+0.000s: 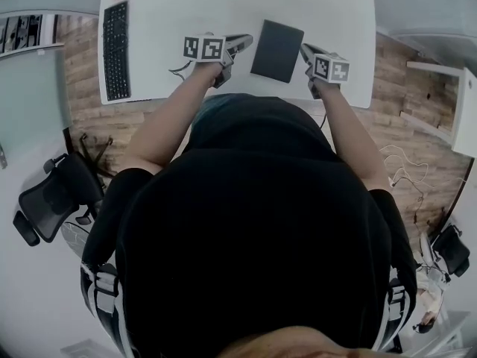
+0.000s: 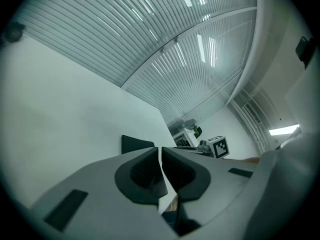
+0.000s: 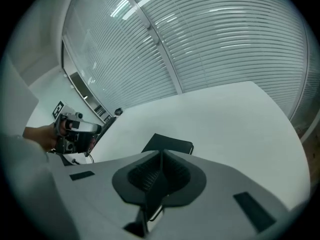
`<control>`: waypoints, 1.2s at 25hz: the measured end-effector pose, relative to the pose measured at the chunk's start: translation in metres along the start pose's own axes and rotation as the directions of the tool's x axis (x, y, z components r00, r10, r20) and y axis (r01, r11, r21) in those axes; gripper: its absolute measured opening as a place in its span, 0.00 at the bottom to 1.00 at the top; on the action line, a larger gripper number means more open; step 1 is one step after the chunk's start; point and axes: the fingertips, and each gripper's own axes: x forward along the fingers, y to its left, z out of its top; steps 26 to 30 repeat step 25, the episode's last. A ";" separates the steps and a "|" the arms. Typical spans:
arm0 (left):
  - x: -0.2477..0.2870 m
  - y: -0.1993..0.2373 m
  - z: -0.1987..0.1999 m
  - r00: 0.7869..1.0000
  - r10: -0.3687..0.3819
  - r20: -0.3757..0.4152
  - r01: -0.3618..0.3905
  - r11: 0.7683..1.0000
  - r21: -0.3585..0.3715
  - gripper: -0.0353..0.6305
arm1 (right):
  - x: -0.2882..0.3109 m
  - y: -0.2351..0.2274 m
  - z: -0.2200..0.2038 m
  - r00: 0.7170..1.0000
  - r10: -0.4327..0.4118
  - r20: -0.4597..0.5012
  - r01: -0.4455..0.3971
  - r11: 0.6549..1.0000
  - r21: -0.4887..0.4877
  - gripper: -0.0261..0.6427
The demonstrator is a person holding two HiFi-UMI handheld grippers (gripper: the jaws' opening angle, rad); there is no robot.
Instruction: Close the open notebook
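1. Office chair: black, on the floor at the far left of the head view.

2. Keyboard: black, lying lengthwise along the left end of the white table.

3. Your left gripper: held over the near half of the table with its marker cube facing up. The tips point right, toward the notebook, and sit just beside its left edge. In the left gripper view the 2 jaws stand closed together, with only a hairline slit between the pads. Nothing is caught in them.

4. Notebook: closed, dark cover up, lying flat on the table between your 2 grippers and slightly skewed to the table's near edge. Each gripper view shows it as a dark slab beyond the jaw tips.

5. Your right gripper: marker cube facing up, tips angled toward the notebook's right edge and just beside it. Whether they touch the cover cannot be told. In the right gripper view the 2 jaws are pressed fully together and hold nothing.

6. Cables: pale loops on the wooden floor, right of your right arm.

7. Second chair: dark, at the lower right edge of the head view.
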 end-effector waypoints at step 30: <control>-0.073 -0.059 0.036 0.948 0.107 0.299 -0.167 0.969 0.182 0.11 | -0.094 0.023 0.081 0.952 0.010 0.304 0.048 0.982 -0.181 0.11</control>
